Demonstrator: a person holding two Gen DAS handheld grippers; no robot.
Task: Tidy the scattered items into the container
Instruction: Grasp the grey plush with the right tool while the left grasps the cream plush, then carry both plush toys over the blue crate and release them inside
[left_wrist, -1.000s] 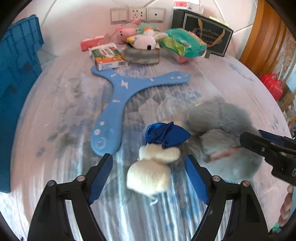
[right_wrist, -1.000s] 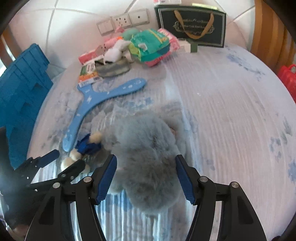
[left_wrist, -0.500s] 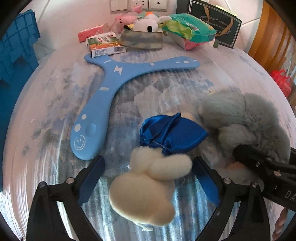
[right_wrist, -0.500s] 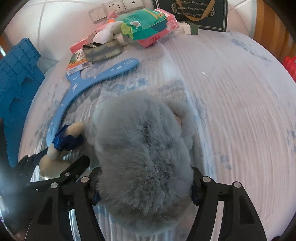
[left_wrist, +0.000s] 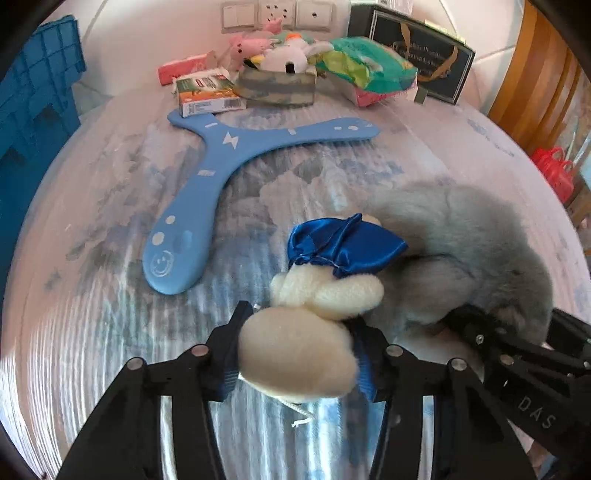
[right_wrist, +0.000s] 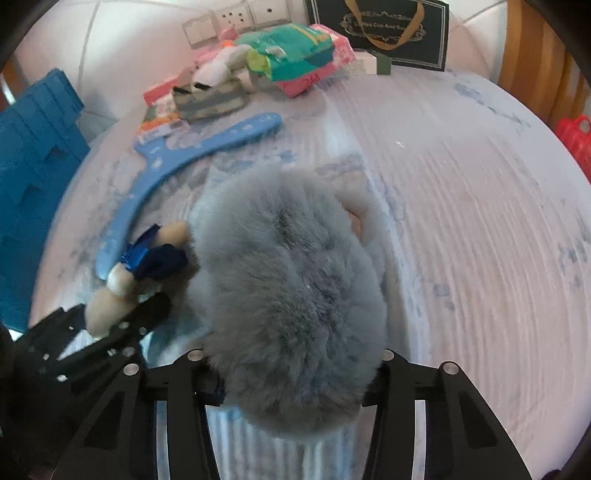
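A cream plush toy (left_wrist: 325, 291) with a blue satin wrap (left_wrist: 343, 243) lies on the pale blue bedcover (left_wrist: 424, 155). My left gripper (left_wrist: 299, 354) is closing, and its pads press the toy's cream body from both sides. Beside it lies a grey furry plush (right_wrist: 288, 295), also in the left wrist view (left_wrist: 480, 236). My right gripper (right_wrist: 295, 384) is closing on the grey plush's near end, its fingers sunk into the fur. The left gripper (right_wrist: 122, 325) shows at the lower left of the right wrist view. A blue crate (left_wrist: 33, 96) stands at the left edge.
A blue boomerang (left_wrist: 207, 177) lies flat just beyond the toys. At the back, by the wall sockets, sit an orange-and-green box (left_wrist: 207, 96), a camouflage pouch (left_wrist: 277, 88), small soft toys, a green pack (left_wrist: 365, 66) and a dark gift bag (left_wrist: 417, 62). A red basket (left_wrist: 554, 170) stands off the right side.
Both grippers came down over their toys. The left jaws widened around the cream toy, then narrowed onto it. The right jaws narrowed onto the grey plush.
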